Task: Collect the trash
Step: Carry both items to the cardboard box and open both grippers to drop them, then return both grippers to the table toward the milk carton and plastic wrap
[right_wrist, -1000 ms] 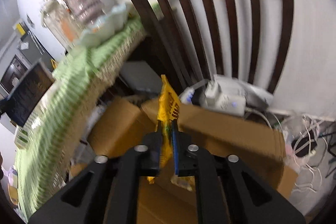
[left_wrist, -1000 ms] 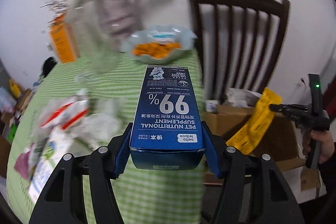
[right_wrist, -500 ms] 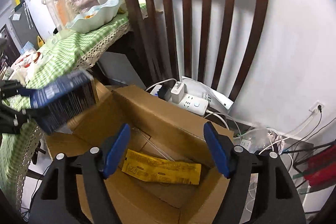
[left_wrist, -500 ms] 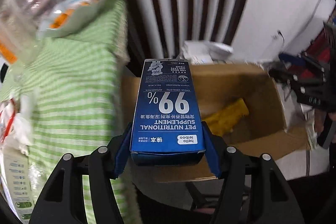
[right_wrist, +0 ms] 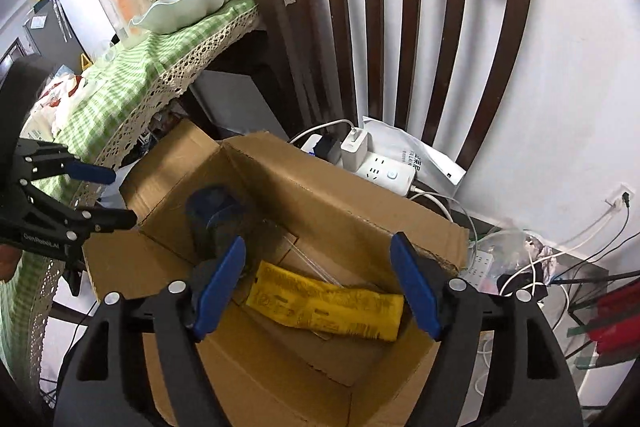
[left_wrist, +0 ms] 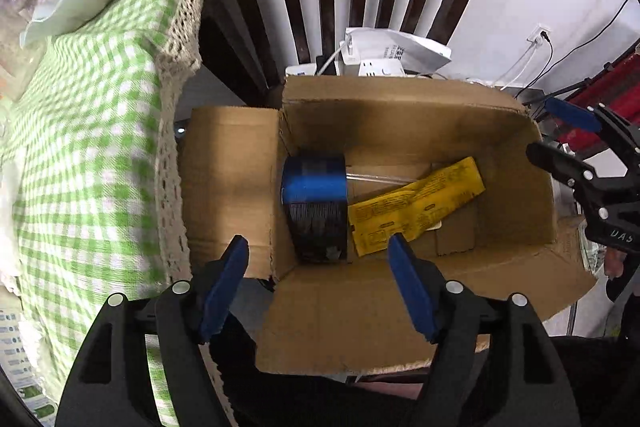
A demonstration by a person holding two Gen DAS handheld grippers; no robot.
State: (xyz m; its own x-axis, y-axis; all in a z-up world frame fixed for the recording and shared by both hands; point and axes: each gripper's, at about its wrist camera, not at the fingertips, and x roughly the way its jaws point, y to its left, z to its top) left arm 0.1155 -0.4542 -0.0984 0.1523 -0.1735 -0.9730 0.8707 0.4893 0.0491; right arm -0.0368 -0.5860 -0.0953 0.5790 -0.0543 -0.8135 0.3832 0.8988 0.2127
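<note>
Both wrist views look steeply down from close above into the same cardboard box (left_wrist: 400,107) (right_wrist: 320,195).

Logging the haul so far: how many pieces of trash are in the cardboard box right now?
2: a blue carton against the left wall of the cardboard box, and a yellow wrapper flat on its floor beside it. Smaller scraps underneath may be hidden.

The left hand-held gripper (left_wrist: 318,263) points steeply down, its blue pads (left_wrist: 224,283) spread wide; the jaws are opening and nothing is pressed between them. The right hand-held gripper (right_wrist: 318,263) tilts downward too, pads (right_wrist: 414,287) wide apart, gripping nothing. In the left wrist view it (left_wrist: 560,135) sits at the far right, a bit of hand (left_wrist: 614,263) below it.
</note>
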